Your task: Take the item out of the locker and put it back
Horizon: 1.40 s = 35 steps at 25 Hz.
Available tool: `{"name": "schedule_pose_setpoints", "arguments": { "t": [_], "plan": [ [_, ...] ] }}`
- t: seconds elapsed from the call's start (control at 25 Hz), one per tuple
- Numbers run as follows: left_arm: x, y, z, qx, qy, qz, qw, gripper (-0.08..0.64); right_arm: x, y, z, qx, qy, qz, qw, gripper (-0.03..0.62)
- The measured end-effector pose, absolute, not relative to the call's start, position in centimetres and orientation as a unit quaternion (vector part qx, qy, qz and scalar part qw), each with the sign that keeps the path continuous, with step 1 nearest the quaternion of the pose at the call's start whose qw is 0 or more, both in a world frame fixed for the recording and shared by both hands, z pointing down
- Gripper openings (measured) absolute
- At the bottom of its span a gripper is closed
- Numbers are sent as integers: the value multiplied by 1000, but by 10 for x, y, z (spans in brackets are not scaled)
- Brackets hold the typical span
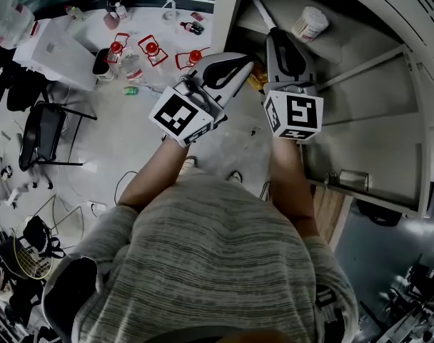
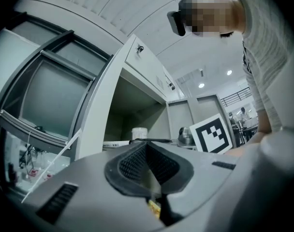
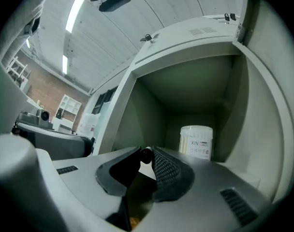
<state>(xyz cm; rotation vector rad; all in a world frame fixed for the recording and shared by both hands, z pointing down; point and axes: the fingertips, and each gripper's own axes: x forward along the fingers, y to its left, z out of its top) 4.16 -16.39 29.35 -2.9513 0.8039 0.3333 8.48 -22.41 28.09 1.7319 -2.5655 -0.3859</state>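
Grey locker (image 3: 137,105) open. R gripper (image 3: 146,159) jaws narrow, pinching thin pen-like stick (image 1: 262,13), long axis pointing into compartment; white jar (image 3: 196,141) beyond. L gripper (image 2: 147,146) closed, empty, outside.

Cluttered lab workroom (brick back wall (image 3: 45,88)), grey lockers (image 1: 388,120), worktable (image 1: 60,56), black chairs (image 1: 46,131)

The person wears a grey, finely striped knit top (image 1: 217,263) with short sleeves. The left tool (image 1: 235,68) and right tool (image 1: 272,34) are pale grey shells with black ribbed pads. At each one's 6 o'clock end sits a white block with black square markers: left cube (image 1: 180,116), right cube (image 1: 295,115).
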Motion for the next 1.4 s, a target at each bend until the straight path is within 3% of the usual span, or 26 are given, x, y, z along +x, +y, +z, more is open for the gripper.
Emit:
{"name": "schedule_pose_setpoints", "arguments": {
  "t": [0.44, 0.72, 1.2, 1.4],
  "plan": [
    [36, -173, 295, -956, 271, 110, 28, 8, 77, -247, 298, 572, -812, -106, 56, 83],
    [39, -175, 294, -957, 267, 113, 26, 8, 75, -238, 296, 559, -824, -83, 33, 147],
    [54, -171, 283, -960, 248, 126, 30, 8, 100, -195, 242, 583, -801, -137, -8, 152],
    [61, -169, 282, -962, 241, 125, 33, 8, 124, -206, 236, 615, -778, -132, -4, 239]
  ]
}}
